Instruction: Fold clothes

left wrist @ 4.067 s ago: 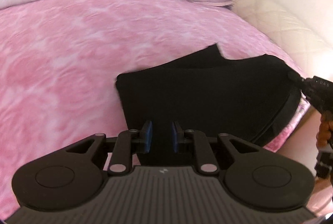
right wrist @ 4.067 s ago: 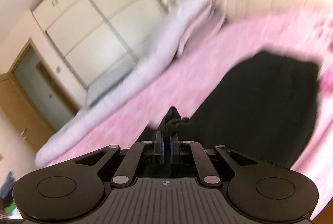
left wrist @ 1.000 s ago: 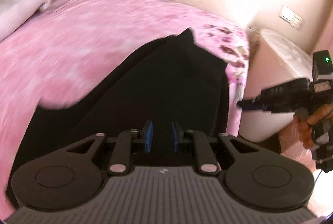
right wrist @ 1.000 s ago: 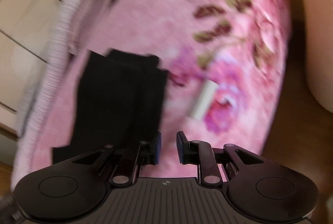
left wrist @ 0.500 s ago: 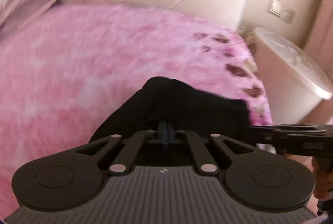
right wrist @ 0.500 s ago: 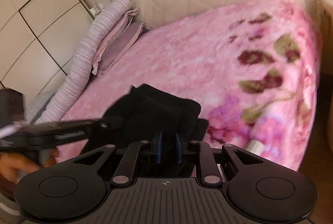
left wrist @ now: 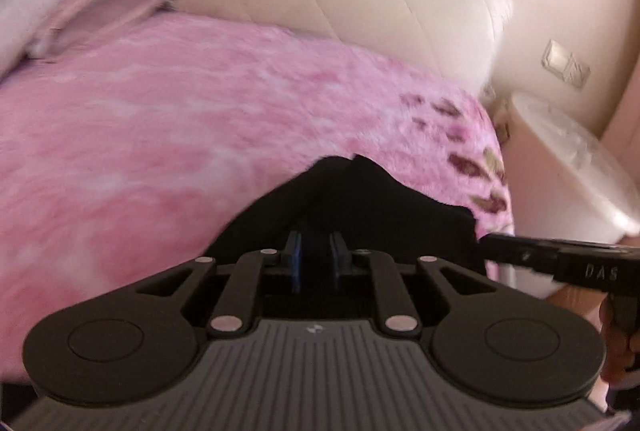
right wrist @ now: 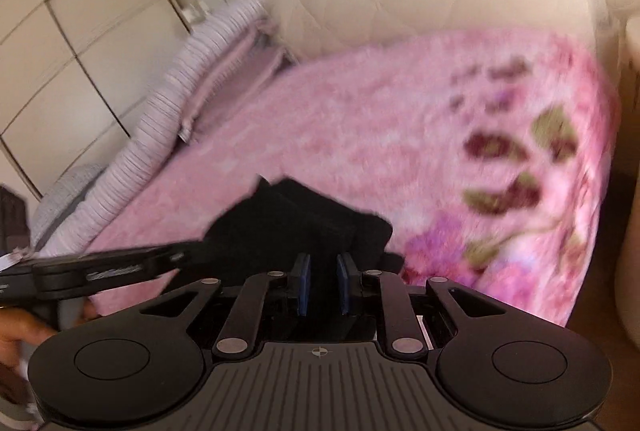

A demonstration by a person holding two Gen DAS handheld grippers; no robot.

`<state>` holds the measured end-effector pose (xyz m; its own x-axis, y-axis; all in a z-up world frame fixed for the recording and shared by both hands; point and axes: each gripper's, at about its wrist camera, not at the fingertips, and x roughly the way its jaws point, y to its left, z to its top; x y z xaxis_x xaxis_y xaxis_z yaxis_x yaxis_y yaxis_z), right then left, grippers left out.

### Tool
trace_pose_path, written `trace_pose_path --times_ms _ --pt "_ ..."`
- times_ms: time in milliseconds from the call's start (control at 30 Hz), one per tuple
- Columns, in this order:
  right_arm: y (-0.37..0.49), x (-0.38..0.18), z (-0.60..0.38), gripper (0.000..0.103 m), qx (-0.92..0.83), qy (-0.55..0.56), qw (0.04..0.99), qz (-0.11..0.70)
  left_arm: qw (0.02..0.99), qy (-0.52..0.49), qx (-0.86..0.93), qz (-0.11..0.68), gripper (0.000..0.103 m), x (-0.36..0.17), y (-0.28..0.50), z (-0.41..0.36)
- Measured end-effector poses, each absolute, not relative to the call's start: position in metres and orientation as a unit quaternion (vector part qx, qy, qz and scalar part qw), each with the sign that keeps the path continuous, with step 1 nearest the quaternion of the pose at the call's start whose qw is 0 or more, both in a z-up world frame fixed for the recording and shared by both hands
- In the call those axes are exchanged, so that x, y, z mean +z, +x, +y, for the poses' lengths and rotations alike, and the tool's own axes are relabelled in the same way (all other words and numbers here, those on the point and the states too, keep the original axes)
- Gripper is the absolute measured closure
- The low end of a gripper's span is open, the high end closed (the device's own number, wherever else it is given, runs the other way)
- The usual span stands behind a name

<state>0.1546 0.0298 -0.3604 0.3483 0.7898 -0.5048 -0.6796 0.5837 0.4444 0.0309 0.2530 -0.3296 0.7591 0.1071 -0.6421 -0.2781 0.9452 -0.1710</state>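
The left tongs (left wrist: 314, 251) stand with a narrow gap between their blue pads and nothing pinched in it; half a second ago they were clamped shut on the black garment (left wrist: 360, 207). So the cloth has been let go. The garment lies bunched into a small, thick, dark bundle on the near edge of the pink bed (left wrist: 160, 135), just ahead of both sets of tongs, where four seconds ago it spread wide and flat. It looks folded down several times by now; whether one more fold is meant cannot be judged from here.

The right tongs (right wrist: 323, 283) are likewise a little apart and empty, hovering over the near side of the garment (right wrist: 296, 223). A second ago they were turned toward the floral corner of the bed (right wrist: 520, 167); now they point back at the bundle.

Writing: in the left view, the side of the right tongs' body (left wrist: 560, 259) reads "DAS". In the right view, the print on the left tongs' body (right wrist: 112, 271) is too blurred to read.
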Motion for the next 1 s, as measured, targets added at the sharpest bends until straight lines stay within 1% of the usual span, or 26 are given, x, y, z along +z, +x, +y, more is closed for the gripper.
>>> trace_pose_path --times_ms 133,233,300,367,467,500,600,767,1000 --pt "0.119 -0.35 0.002 0.082 0.475 0.038 0.81 0.342 0.898 -0.151 0.202 0.36 0.09 -0.318 -0.068 0.242" --pt "0.095 -0.357 -0.005 0.082 0.451 -0.01 0.806 0.383 0.858 -0.176 0.272 0.398 0.091 -0.328 -0.141 0.22" --pt "0.077 -0.36 -0.01 0.082 0.449 -0.021 0.801 0.396 0.847 -0.198 0.298 0.393 0.091 -0.335 -0.186 0.2" --pt "0.057 -0.36 -0.008 0.082 0.472 -0.023 0.79 0.391 0.842 -0.215 0.316 0.381 0.091 -0.343 -0.219 0.18" --pt "0.03 -0.355 0.005 0.082 0.484 -0.056 0.776 0.401 0.833 -0.227 0.329 0.383 0.09 -0.361 -0.242 0.162" --pt "0.021 -0.35 0.003 0.082 0.491 -0.059 0.775 0.395 0.831 -0.221 0.338 0.383 0.09 -0.358 -0.247 0.157" --pt "-0.006 -0.336 0.0 0.082 0.51 -0.067 0.77 0.377 0.837 -0.202 0.352 0.368 0.091 -0.333 -0.261 0.141" --pt "-0.042 -0.318 -0.002 0.082 0.52 -0.091 0.772 0.354 0.852 -0.198 0.354 0.331 0.091 -0.297 -0.285 0.121" --pt "-0.078 -0.312 -0.001 0.082 0.516 -0.116 0.771 0.354 0.851 -0.22 0.358 0.315 0.091 -0.286 -0.312 0.107"
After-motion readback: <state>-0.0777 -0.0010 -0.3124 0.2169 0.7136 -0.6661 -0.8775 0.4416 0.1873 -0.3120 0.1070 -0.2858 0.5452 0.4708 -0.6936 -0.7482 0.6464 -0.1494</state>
